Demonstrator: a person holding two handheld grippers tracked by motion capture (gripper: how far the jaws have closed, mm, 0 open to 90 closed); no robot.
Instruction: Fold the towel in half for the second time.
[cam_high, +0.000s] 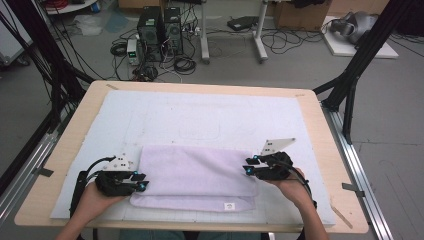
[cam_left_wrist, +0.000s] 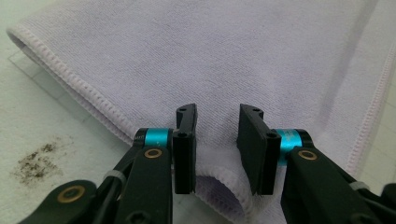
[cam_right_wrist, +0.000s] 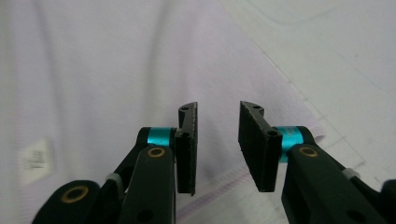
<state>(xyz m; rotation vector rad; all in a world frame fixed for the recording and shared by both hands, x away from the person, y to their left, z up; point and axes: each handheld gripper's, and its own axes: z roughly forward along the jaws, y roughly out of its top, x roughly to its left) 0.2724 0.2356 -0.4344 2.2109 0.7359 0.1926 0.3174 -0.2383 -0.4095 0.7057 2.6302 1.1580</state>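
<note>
A folded lilac towel (cam_high: 195, 175) lies on the white mat (cam_high: 200, 115) near the table's front edge, its small white label (cam_high: 229, 205) at the front right. My left gripper (cam_high: 141, 181) is at the towel's left end. In the left gripper view its jaws (cam_left_wrist: 218, 112) stand apart over the towel (cam_left_wrist: 210, 56), and the stitched hem bulges up between them without being pinched. My right gripper (cam_high: 248, 166) is at the towel's right end. The right gripper view shows those jaws (cam_right_wrist: 218, 108) parted just above the cloth (cam_right_wrist: 93, 70), near its right edge and the label (cam_right_wrist: 35, 156).
The mat covers most of the wooden table (cam_high: 320, 115). A dark speckled stain (cam_left_wrist: 37, 161) marks the mat left of the towel's corner. Black frame posts (cam_high: 350, 85) stand at the table's sides. Computer towers (cam_high: 160, 30) and cables lie on the floor beyond.
</note>
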